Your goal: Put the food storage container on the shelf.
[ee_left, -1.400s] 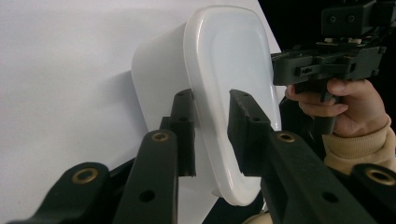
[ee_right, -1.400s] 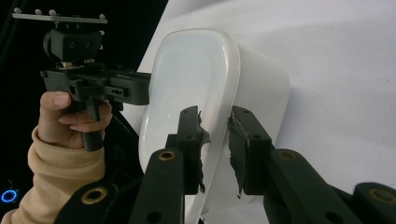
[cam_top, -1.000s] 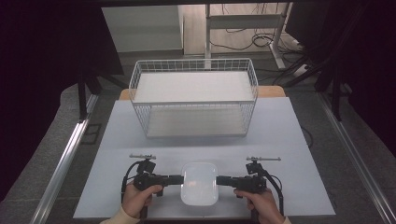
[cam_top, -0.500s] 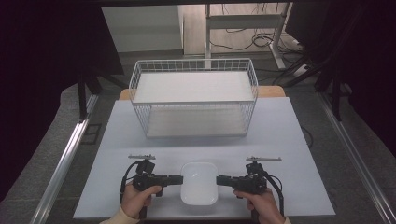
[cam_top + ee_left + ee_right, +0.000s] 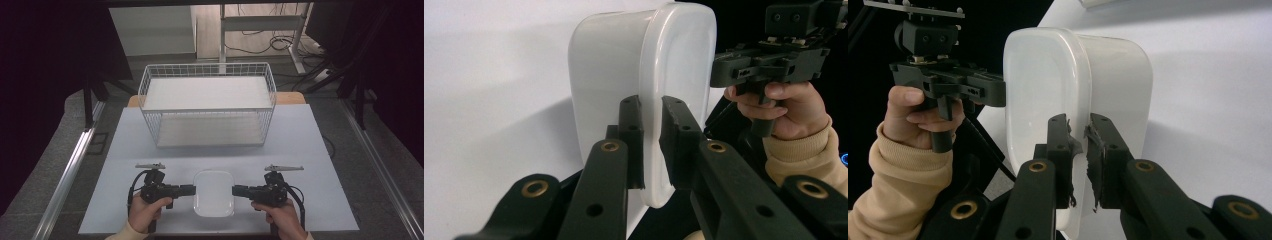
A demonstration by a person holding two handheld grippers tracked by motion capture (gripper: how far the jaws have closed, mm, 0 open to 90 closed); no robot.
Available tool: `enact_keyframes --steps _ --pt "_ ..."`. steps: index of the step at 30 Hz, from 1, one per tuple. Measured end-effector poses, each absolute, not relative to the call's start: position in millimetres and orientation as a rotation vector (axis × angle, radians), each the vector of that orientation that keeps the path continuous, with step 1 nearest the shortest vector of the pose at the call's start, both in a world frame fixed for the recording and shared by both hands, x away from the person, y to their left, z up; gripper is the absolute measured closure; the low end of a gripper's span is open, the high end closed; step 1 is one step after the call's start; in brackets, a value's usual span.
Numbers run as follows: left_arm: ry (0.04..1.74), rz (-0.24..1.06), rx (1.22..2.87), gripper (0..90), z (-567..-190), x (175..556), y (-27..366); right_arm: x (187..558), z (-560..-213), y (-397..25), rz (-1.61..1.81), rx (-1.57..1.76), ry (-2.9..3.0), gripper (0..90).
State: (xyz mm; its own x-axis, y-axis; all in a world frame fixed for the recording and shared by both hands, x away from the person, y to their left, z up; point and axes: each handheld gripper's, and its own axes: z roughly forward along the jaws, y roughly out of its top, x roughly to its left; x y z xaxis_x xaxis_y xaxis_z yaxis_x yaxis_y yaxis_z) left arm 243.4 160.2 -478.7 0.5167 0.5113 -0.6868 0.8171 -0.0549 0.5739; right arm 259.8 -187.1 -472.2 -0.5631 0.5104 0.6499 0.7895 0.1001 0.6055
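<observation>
A white, rounded-rectangular plastic container (image 5: 214, 192) sits at the near edge of the white worktop (image 5: 320, 150), between the two tools. The left tool (image 5: 189, 189) pinches the container's left rim, its black jaws pressed onto the lip from either side in the left gripper view (image 5: 651, 145). The right tool (image 5: 239, 190) pinches the opposite rim in the same way (image 5: 1079, 160). A white wire basket (image 5: 207, 107) stands farther back on the worktop, well apart from the container.

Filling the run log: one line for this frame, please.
left gripper: shut on container rim | right gripper: shut on container rim | white container: between grippers, near table edge | wire basket: behind, untouched
</observation>
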Motion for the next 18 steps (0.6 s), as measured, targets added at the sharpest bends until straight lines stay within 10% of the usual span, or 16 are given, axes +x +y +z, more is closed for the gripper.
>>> enact_keyframes --steps 18 --pt "1.072 -0.271 1.732 80.6 -441 262 161 279 -439 -185 -1.531 -1.226 -2.169 80.3"
